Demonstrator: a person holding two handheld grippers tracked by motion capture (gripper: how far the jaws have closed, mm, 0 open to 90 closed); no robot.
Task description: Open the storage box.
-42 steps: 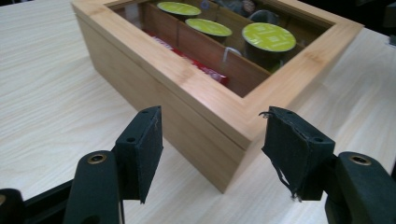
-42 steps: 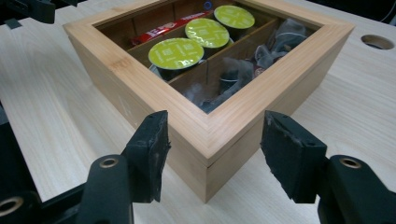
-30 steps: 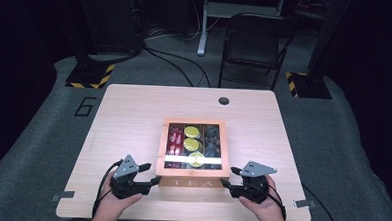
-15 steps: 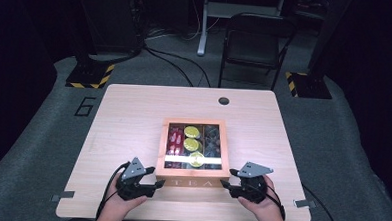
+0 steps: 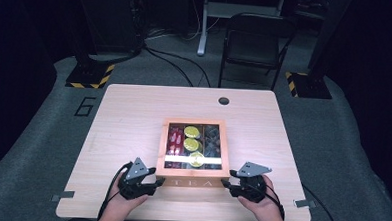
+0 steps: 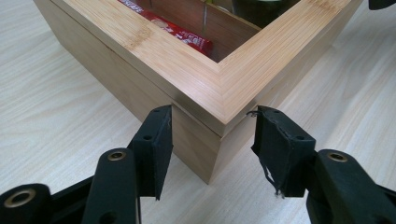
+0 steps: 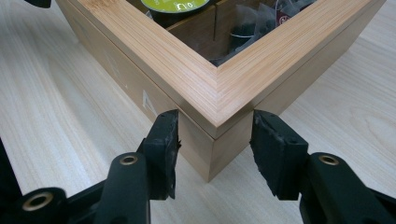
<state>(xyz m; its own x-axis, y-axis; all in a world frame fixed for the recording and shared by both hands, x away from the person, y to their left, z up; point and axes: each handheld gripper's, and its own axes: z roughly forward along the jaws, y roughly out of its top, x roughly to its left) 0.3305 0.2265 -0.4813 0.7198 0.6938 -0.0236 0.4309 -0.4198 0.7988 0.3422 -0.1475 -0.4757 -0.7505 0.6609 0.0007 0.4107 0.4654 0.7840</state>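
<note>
Wooden tea box near the front edge of the table, roughly centred, glazed lid down and the word TEA on the front face. Inside, under the glass: red packets at left, green-topped capsules in the middle, dark sachets at right. Left gripper at the box's front left corner, right gripper at the front right corner (each in a hand that comes in from the bottom of the high view). In the left gripper view, corner of the box between the two black jaws, pads just touching the two side faces. Same in the right gripper view: corner between the pads, both against the wood. Jaws of both just been closing, each clamped across its corner.
</note>
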